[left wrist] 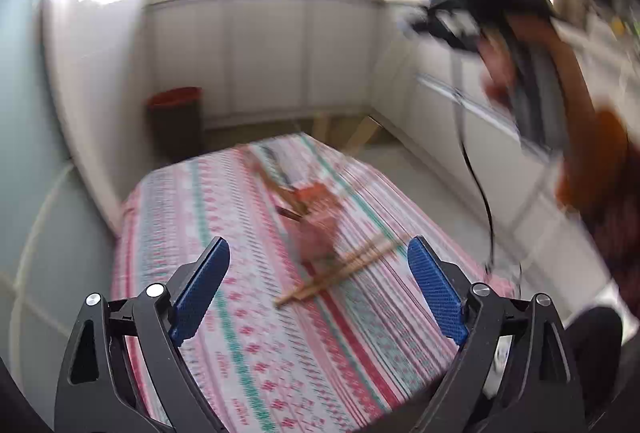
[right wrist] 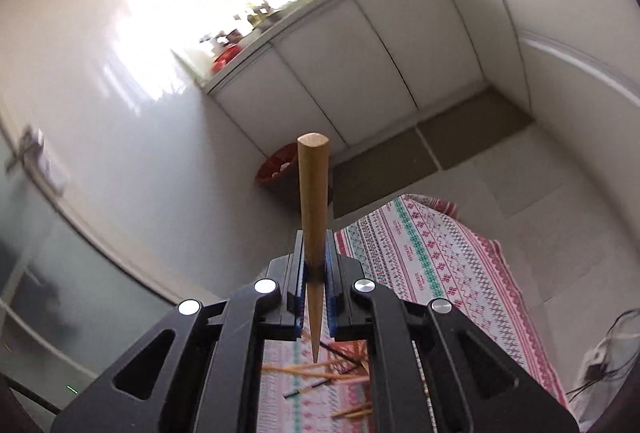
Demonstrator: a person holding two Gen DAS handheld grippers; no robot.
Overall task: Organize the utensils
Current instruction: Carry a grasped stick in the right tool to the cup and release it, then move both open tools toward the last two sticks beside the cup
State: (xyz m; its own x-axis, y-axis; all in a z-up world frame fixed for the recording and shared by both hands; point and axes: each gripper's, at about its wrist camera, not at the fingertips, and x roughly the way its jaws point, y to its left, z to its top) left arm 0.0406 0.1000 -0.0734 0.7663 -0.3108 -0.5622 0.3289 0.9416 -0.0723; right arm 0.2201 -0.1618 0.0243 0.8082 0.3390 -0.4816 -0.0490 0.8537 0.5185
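Note:
My right gripper (right wrist: 314, 238) is shut on one wooden chopstick (right wrist: 314, 185), which sticks out forward past the pads with its thick end far and its thin tip toward the camera. It hangs high above the table. Below it, several loose chopsticks (right wrist: 316, 373) lie on the patterned cloth (right wrist: 432, 265). In the left wrist view my left gripper (left wrist: 319, 245) stands open above the cloth (left wrist: 260, 353), with nothing between its blue pads (left wrist: 200, 285). Just beyond it lies a bundle of chopsticks (left wrist: 336, 271) beside a blurred orange-pink holder (left wrist: 316, 221) with utensils in it. The right gripper (left wrist: 472, 13) shows blurred at upper right.
A dark bin with a red rim (left wrist: 176, 113) stands on the floor beyond the table's far left corner, also seen as the red bin (right wrist: 276, 165). White cabinets (left wrist: 260, 45) line the back and right walls. A person's hand (left wrist: 498, 69) and a black cable (left wrist: 480, 185) are at the right.

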